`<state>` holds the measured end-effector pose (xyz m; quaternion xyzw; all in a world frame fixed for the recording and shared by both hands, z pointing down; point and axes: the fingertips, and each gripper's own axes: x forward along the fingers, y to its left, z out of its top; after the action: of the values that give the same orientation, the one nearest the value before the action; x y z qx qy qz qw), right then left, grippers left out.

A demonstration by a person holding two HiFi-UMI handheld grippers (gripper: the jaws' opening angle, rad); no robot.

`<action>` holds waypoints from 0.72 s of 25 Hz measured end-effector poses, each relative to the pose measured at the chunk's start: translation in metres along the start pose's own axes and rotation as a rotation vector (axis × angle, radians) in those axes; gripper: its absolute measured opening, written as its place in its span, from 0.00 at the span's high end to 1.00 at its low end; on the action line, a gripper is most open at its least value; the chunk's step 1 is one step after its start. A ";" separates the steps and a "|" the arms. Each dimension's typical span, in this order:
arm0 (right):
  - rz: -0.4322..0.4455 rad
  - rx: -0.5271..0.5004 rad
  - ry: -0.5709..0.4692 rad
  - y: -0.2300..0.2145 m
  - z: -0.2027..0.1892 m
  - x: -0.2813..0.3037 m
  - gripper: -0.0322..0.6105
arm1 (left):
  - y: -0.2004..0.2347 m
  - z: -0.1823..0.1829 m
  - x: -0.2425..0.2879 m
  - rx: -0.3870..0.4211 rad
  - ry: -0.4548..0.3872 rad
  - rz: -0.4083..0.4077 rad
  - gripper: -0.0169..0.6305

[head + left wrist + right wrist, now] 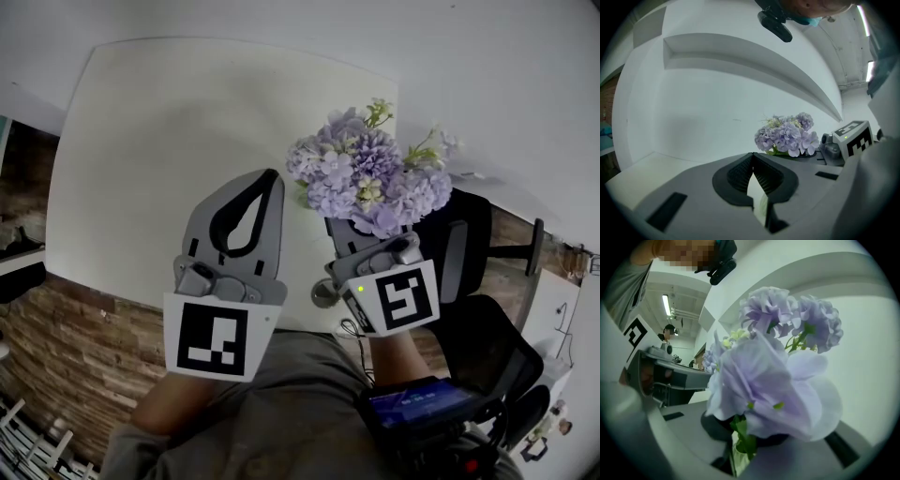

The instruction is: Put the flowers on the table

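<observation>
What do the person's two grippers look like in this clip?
Both are grey plastic, with dark ribbed linings inside the jaws. The left gripper and right gripper each carry a white cube printed with black square markers; a small green light glows on the right one.

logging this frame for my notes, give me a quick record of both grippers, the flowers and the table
left gripper: jaws together, nothing between them
right gripper: jaws closed on the green stems
hydrangea bunch: pale purple, upright, held over the table's right edge
table: white, below both grippers
</observation>
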<state>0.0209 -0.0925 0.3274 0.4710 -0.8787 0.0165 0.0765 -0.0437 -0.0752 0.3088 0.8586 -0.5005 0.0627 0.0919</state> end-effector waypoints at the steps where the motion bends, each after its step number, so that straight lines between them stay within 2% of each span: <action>1: 0.002 -0.001 0.003 0.000 -0.001 0.000 0.83 | 0.001 0.000 -0.001 -0.001 -0.001 0.006 0.96; 10: 0.061 -0.018 0.009 0.009 -0.003 0.001 0.70 | -0.001 0.000 -0.004 0.001 0.001 0.027 0.96; 18: 0.053 -0.038 -0.001 0.012 -0.006 0.000 0.65 | -0.003 -0.001 -0.011 0.012 0.004 0.041 0.96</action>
<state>0.0117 -0.0850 0.3335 0.4462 -0.8909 0.0016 0.0842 -0.0463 -0.0640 0.3067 0.8486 -0.5173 0.0695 0.0865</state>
